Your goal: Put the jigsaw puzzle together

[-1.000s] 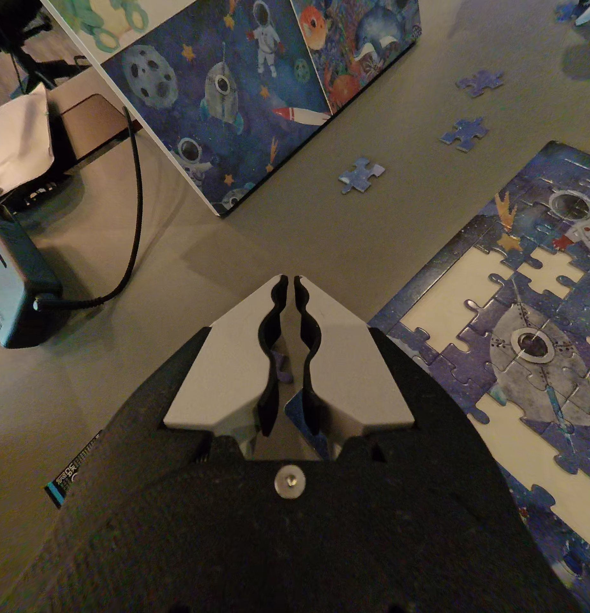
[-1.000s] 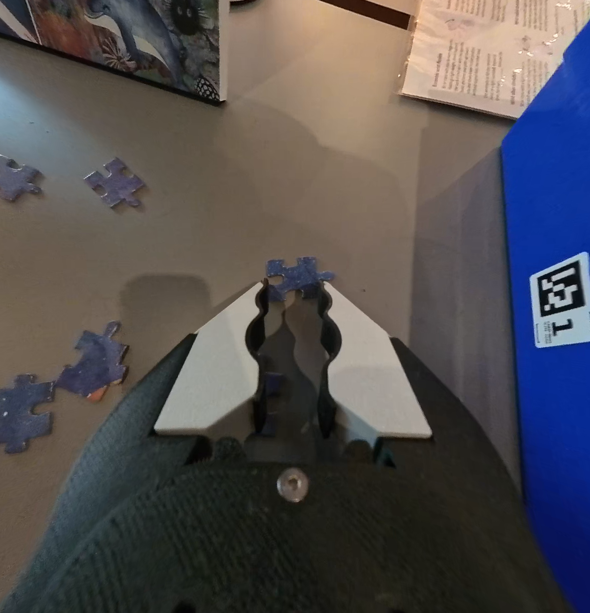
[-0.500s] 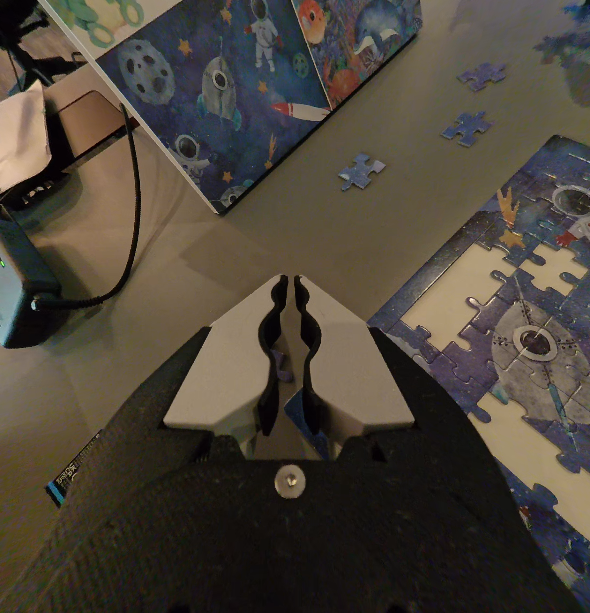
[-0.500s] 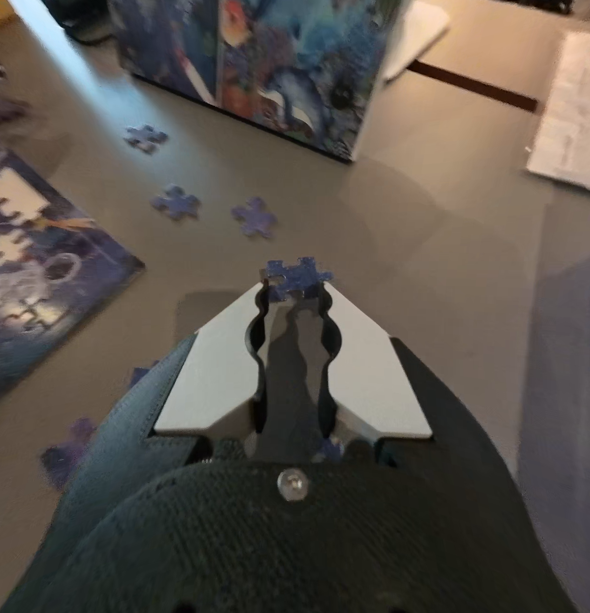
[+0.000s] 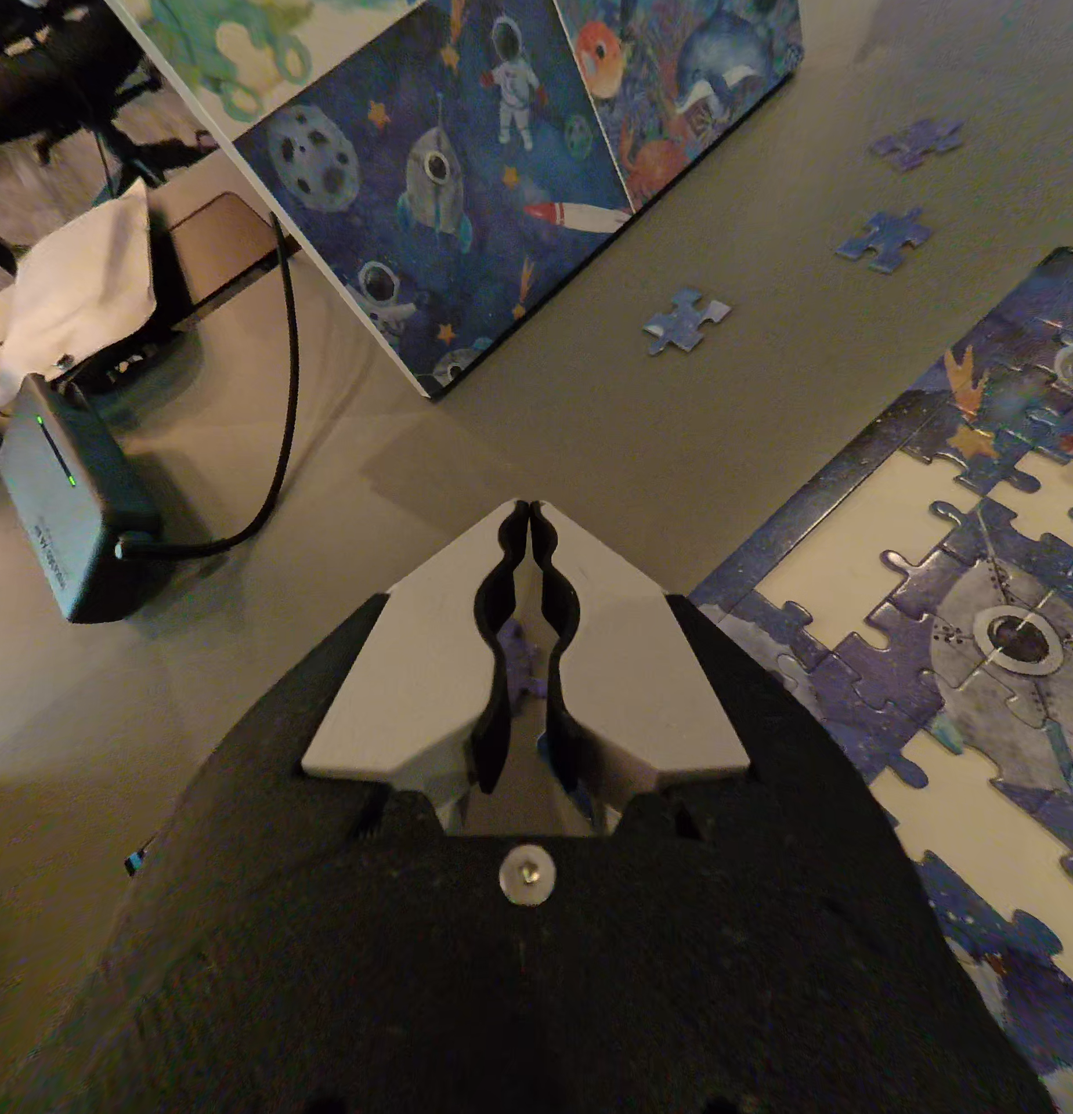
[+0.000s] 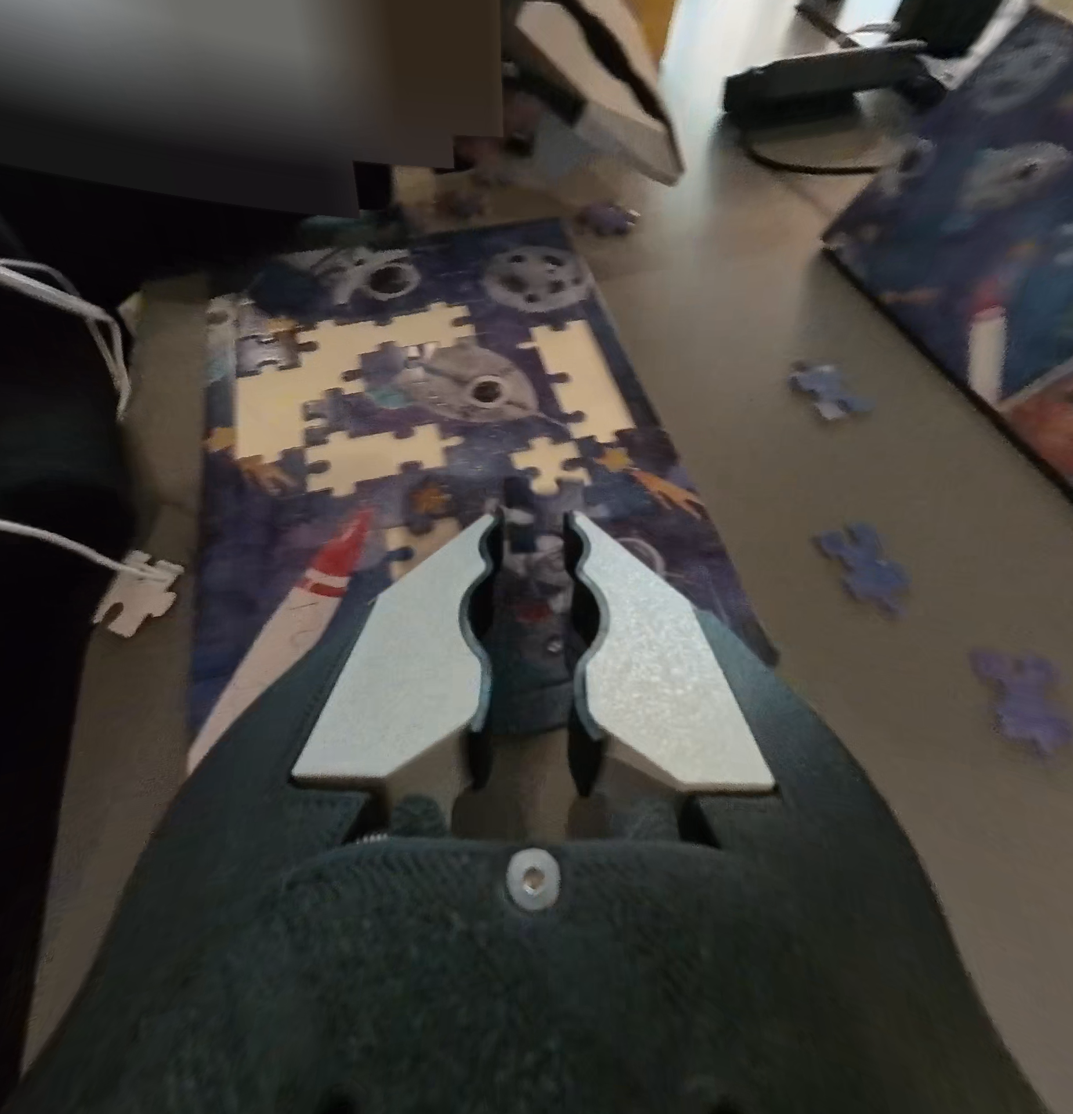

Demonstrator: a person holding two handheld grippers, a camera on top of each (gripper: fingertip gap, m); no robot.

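Puzzle board point(image 6: 232, 603), partly filled with pale gaps, is lying flat on the grey table point(image 5: 582, 434). Right gripper point(image 6: 532, 518) is hovering over the board's near half, pinching a dark piece point(image 6: 519, 512) edge-on. Left gripper point(image 5: 530, 505) is waiting just beside the board's corner, tips pressed together, empty.

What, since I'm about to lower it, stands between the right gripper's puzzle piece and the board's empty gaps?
Nothing visible. The right gripper holds the puzzle piece above the puzzle board, and the nearest cream gap, just beyond its tips, lies bare.
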